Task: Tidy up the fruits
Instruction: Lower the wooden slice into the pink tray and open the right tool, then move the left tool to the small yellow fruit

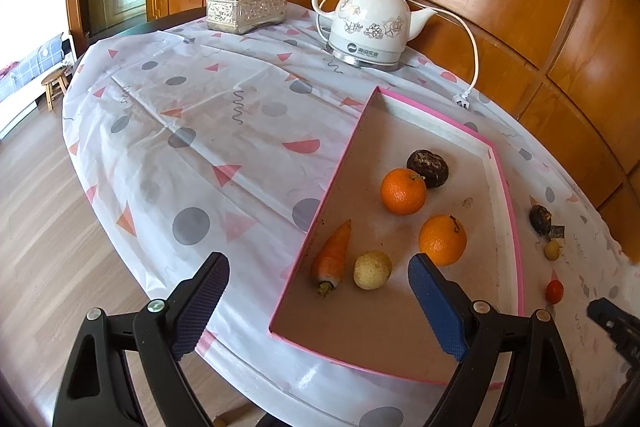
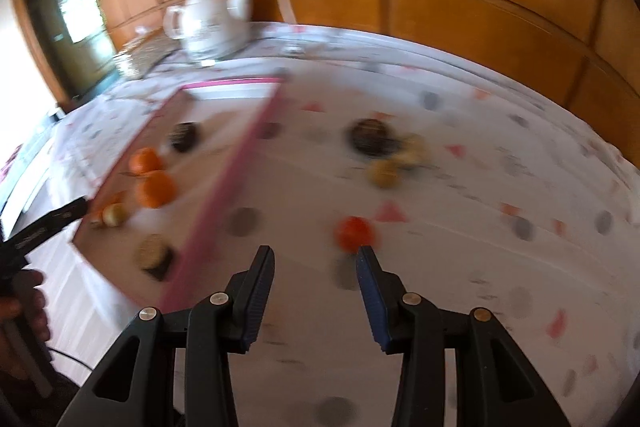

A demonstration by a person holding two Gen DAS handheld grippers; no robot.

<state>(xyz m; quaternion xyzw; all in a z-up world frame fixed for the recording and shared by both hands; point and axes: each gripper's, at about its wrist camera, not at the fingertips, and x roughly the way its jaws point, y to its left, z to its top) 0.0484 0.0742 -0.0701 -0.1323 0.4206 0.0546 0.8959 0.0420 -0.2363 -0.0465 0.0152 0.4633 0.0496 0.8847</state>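
Observation:
A pink-rimmed tray (image 1: 508, 187) lies on the table and holds two oranges (image 1: 403, 191), a carrot (image 1: 333, 255), a yellow round fruit (image 1: 372, 269) and a dark fruit (image 1: 428, 163). My left gripper (image 1: 319, 267) is open and empty above the tray's near corner. In the blurred right wrist view the tray (image 2: 224, 187) also holds a dark round item (image 2: 154, 255). A small red fruit (image 2: 354, 233) lies on the cloth just beyond my open, empty right gripper (image 2: 316, 255). A dark fruit (image 2: 370, 137) and small yellow fruits (image 2: 384, 173) lie farther off.
A white kettle (image 1: 368, 23) with its cord and a silver tissue box (image 1: 246, 7) stand at the table's far side. Wooden wall panels run behind. The table edge and wooden floor lie to the left. My left gripper shows in the right wrist view (image 2: 44, 227).

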